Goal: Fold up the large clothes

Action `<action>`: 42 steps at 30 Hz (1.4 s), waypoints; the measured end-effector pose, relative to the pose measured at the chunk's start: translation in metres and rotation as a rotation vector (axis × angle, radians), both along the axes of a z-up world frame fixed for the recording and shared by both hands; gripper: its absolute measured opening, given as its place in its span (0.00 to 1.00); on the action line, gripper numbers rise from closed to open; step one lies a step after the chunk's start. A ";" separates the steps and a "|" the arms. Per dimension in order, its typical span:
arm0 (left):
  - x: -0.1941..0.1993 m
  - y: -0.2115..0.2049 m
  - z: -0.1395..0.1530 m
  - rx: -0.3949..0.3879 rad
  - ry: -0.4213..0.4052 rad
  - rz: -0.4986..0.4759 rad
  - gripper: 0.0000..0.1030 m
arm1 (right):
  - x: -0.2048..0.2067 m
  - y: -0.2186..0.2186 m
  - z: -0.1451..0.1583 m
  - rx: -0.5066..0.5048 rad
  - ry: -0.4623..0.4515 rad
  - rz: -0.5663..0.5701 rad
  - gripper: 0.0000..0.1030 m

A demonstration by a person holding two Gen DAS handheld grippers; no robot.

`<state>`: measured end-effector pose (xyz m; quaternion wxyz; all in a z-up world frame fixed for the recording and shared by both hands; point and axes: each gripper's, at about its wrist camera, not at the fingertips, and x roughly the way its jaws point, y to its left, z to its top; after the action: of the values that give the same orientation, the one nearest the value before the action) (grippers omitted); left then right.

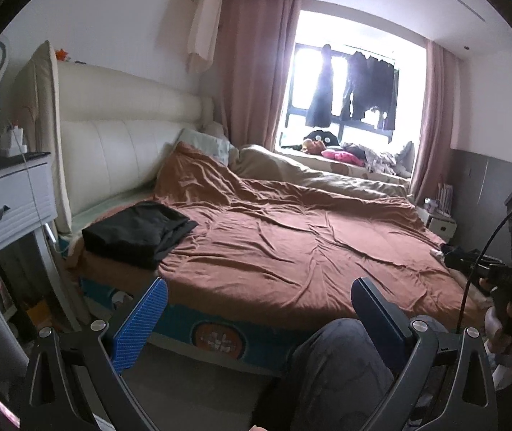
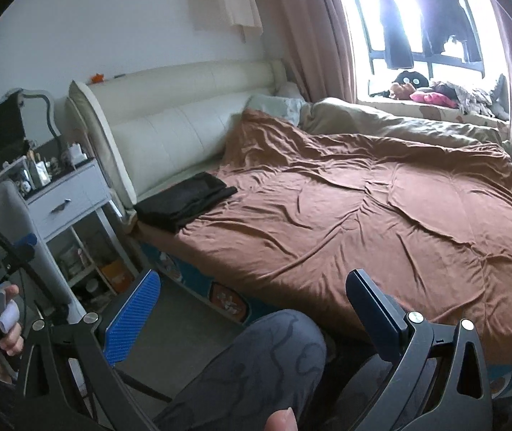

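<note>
A folded black garment (image 1: 137, 231) (image 2: 187, 201) lies on the near left corner of the bed, by the cream headboard (image 1: 123, 133). The brown bedspread (image 1: 291, 248) (image 2: 363, 215) is wrinkled and bare elsewhere. My left gripper (image 1: 259, 309) is open, held in the air short of the bed's edge, nothing between its blue fingers (image 1: 141, 323). My right gripper (image 2: 252, 305) is also open and empty, above a person's knee in grey patterned trousers (image 2: 256, 362). In the left wrist view the right gripper's body (image 1: 507, 269) shows at the right edge in a hand.
A white bedside table (image 1: 8, 194) (image 2: 65, 197) with small items stands left of the bed. A beige duvet (image 1: 309, 172) lies along the far side. Clothes hang in the bright window (image 1: 356, 89), toys and cloth on its sill. Grey floor (image 2: 184, 323) runs before the bed.
</note>
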<state>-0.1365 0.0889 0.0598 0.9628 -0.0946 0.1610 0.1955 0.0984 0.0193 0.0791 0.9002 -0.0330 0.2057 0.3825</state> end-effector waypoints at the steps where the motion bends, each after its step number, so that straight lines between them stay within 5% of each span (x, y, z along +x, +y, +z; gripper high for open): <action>1: -0.003 -0.005 -0.003 0.001 -0.002 0.002 1.00 | -0.002 -0.005 -0.005 0.005 0.004 -0.001 1.00; 15: -0.015 -0.045 -0.036 0.071 0.027 0.024 1.00 | -0.018 -0.042 -0.041 0.013 0.034 -0.051 1.00; 42: -0.018 -0.039 -0.050 0.022 0.025 0.061 0.99 | -0.024 -0.058 -0.057 0.056 0.047 -0.044 1.00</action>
<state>-0.1546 0.0495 0.0102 0.9553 -0.0864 0.1678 0.2277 0.0746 -0.0387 0.0223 0.9038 0.0058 0.2167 0.3690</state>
